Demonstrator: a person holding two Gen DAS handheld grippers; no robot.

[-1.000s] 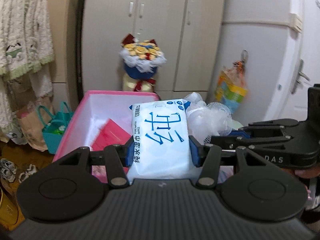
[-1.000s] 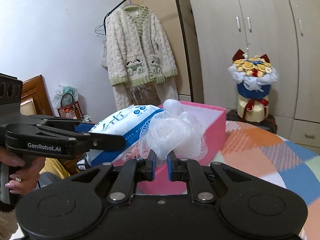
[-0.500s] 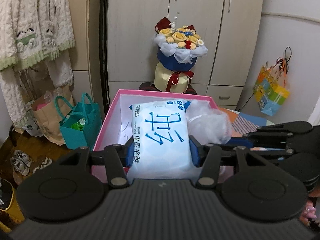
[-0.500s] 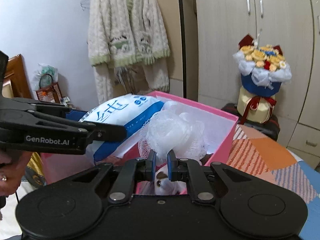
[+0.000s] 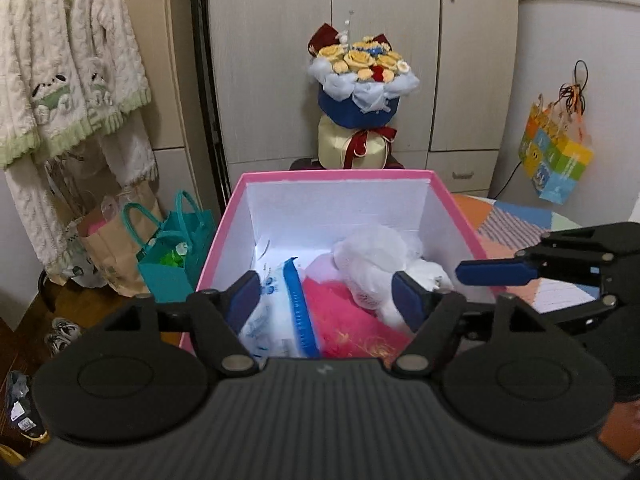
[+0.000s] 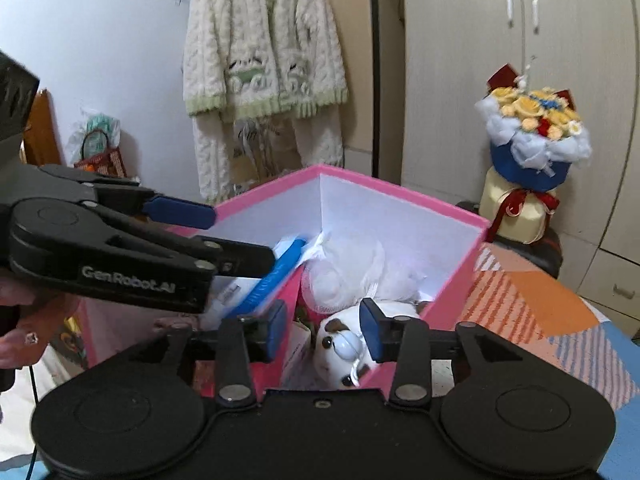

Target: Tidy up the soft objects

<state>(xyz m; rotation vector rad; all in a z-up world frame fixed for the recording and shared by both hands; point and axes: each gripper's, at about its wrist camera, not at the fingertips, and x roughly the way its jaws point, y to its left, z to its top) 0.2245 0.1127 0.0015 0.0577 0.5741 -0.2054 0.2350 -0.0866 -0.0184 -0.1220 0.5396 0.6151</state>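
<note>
A pink box with white inside stands in front of both grippers. In it lie the blue-and-white wipes pack, the white mesh bath sponge, a pink fluffy item and a white plush toy with dark eyes. My left gripper is open and empty above the box's near edge. My right gripper is open and empty above the plush toy.
A flower bouquet stands behind the box before beige wardrobe doors. A cream knit jacket hangs at the left. Teal and paper bags sit on the floor left of the box. A patchwork cover lies to the right.
Both grippers opened. The wipes pack dropped from the left gripper into the box, and the mesh sponge dropped from the right gripper into the box.
</note>
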